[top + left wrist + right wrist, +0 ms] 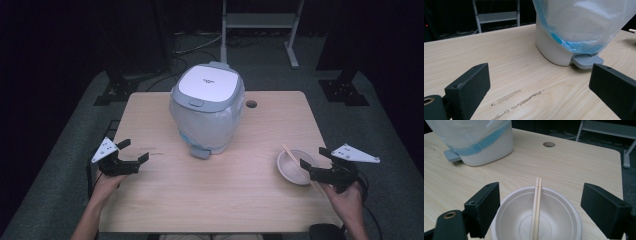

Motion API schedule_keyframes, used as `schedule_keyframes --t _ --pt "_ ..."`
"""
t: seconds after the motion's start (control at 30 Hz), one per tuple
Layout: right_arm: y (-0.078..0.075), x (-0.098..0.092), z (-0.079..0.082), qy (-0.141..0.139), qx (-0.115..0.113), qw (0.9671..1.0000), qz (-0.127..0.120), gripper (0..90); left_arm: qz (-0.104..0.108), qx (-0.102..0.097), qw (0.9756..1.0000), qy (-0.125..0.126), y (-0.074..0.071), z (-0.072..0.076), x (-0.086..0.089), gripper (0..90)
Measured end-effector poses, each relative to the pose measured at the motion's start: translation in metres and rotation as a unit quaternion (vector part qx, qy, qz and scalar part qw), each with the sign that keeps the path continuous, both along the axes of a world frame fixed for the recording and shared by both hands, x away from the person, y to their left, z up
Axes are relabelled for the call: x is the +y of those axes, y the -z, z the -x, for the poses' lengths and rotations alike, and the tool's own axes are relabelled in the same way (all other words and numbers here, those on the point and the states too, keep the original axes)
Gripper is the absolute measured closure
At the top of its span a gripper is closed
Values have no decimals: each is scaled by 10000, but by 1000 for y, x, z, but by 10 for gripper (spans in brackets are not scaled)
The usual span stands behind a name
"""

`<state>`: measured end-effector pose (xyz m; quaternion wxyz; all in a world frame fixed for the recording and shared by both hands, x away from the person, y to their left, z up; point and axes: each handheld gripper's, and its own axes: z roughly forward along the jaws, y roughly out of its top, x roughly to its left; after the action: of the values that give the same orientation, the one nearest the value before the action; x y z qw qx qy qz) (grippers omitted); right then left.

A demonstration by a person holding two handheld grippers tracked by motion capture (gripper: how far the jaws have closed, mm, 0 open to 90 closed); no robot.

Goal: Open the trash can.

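Observation:
A white pedal bin [207, 107] with a grey-rimmed lid and a clear plastic liner stands at the middle back of the wooden table [220, 200]. Its grey foot pedal [587, 61] points toward the person. A pale bowl [296, 166] sits at the right with a pair of wooden chopsticks [536, 207] laid across it. My left gripper [136, 151] hovers open near the table's left edge, with nothing between its jaws. My right gripper [314, 156] stands open just over the bowl [536, 220], its jaws on either side of the rim without touching it.
A round cable hole [251, 104] lies in the table behind the bin. Scuff marks [519, 98] streak the wood in front of the left gripper. A metal stand [260, 30] and cables lie on the dark floor beyond the table.

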<state>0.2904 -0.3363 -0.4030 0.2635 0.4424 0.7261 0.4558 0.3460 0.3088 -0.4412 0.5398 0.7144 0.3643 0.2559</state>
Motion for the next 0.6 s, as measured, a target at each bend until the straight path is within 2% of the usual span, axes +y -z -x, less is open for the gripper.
schedule_keyframes --t 0.13,0.27,0.5,0.6 --pt "1 -1 -1 -3 5 10000 4 147 -45 11 10000 10 0 2 -7 25" --pt "2 -2 0 4 9 10000 4 147 -139 16 9998 122 2 1 -18 25" --pt "2 -5 2 39 15 10000 -33 147 -150 59 9995 284 6 0 -35 25" --pt "2 -6 1 44 13 10000 -48 146 -86 152 9989 431 10 -3 -46 25"
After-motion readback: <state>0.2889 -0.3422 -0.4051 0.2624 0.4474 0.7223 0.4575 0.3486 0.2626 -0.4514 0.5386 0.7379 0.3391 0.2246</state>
